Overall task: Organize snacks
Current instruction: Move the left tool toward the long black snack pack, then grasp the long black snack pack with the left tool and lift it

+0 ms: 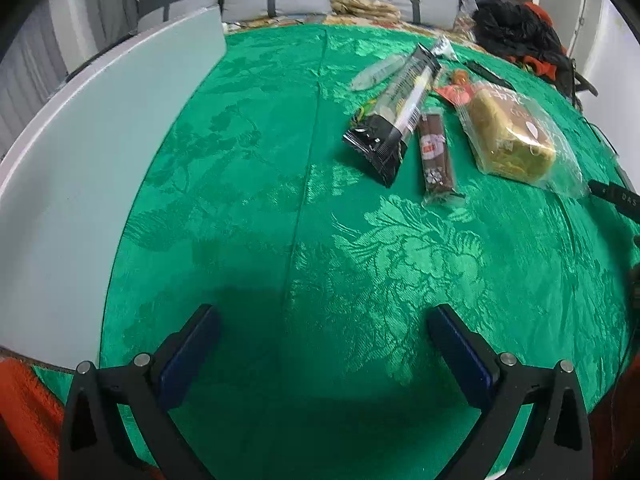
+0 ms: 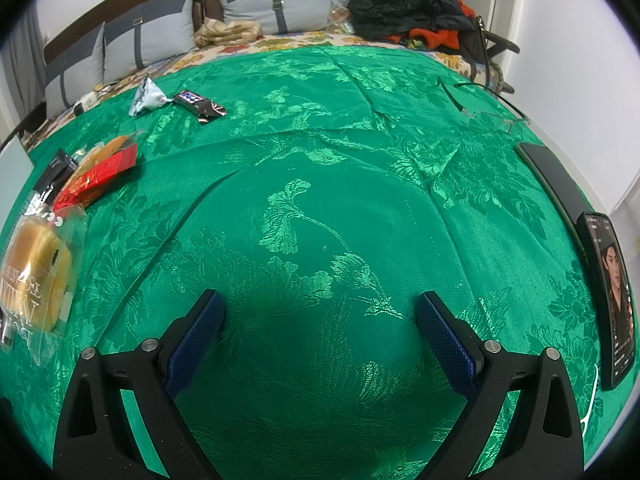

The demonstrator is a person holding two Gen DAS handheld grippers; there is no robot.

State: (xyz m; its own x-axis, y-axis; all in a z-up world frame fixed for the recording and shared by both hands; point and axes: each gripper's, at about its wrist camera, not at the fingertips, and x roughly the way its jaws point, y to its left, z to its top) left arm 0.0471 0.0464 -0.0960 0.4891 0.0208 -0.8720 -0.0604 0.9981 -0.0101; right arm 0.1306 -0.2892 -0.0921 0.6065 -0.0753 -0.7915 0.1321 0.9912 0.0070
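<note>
Lying ahead-right of left gripper [image 1: 320, 344], snacks [image 1: 404, 120], gripper gaping.

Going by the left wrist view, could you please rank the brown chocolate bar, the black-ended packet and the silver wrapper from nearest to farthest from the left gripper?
From the left gripper, jaws open and empty:
1. Brown chocolate bar, ahead and to the right.
2. Black-ended packet, just left of the bar, lying a little farther back.
3. Silver wrapper, at the far end of the pile.

A green floral cloth [image 2: 320, 200] covers the bed; on it lie snack packets [image 1: 436, 120], a phone [image 2: 612, 300] and glasses [image 2: 480, 112].
</note>
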